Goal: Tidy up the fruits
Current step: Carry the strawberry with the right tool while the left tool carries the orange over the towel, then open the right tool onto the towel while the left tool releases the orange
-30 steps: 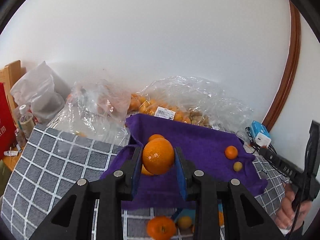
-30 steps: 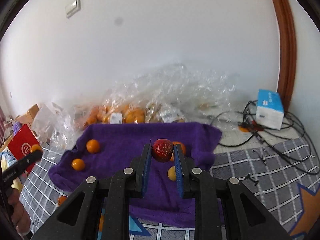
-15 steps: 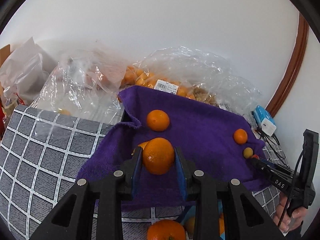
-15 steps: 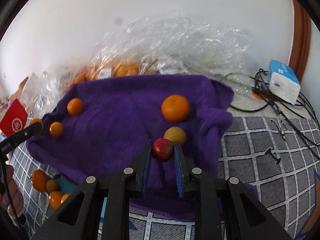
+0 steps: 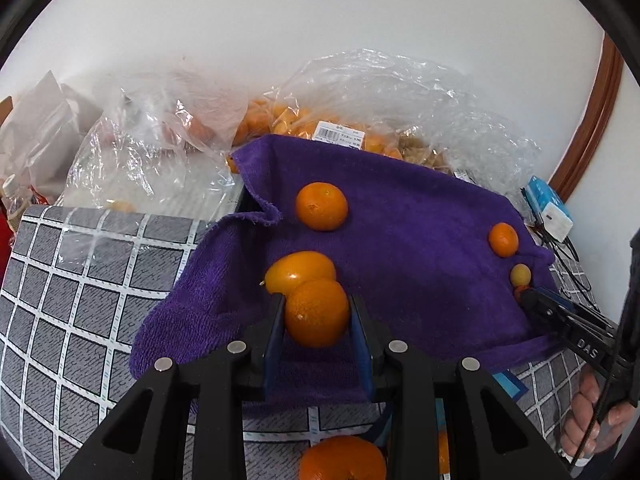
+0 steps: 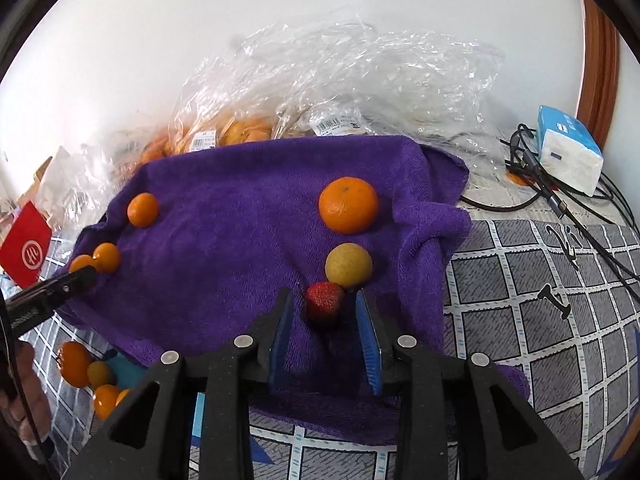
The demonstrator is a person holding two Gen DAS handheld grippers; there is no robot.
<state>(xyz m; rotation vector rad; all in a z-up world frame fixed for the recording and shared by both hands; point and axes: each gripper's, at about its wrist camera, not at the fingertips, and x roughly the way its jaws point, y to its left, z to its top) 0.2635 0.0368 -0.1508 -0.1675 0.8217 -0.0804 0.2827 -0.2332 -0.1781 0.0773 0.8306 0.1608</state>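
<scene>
The right gripper (image 6: 325, 312) has just opened narrowly, leaving the strawberry (image 6: 324, 303) on the purple towel (image 6: 240, 220); the left gripper (image 5: 317, 320) grips an orange (image 5: 316, 312).

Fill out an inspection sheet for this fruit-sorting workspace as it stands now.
Surface: purple towel spread over a grey grid mat.
Job's things: orange in the left gripper; strawberry lying on the towel; loose oranges and a yellow fruit on the towel.
Clutter: plastic bags, tissue pack, red card.
Grippers: left gripper shut on the orange; right gripper has just been opening, fingers clear of the strawberry.
Cables: black cables beside the tissue pack.
Surroundings: white wall, wooden trim.
</scene>
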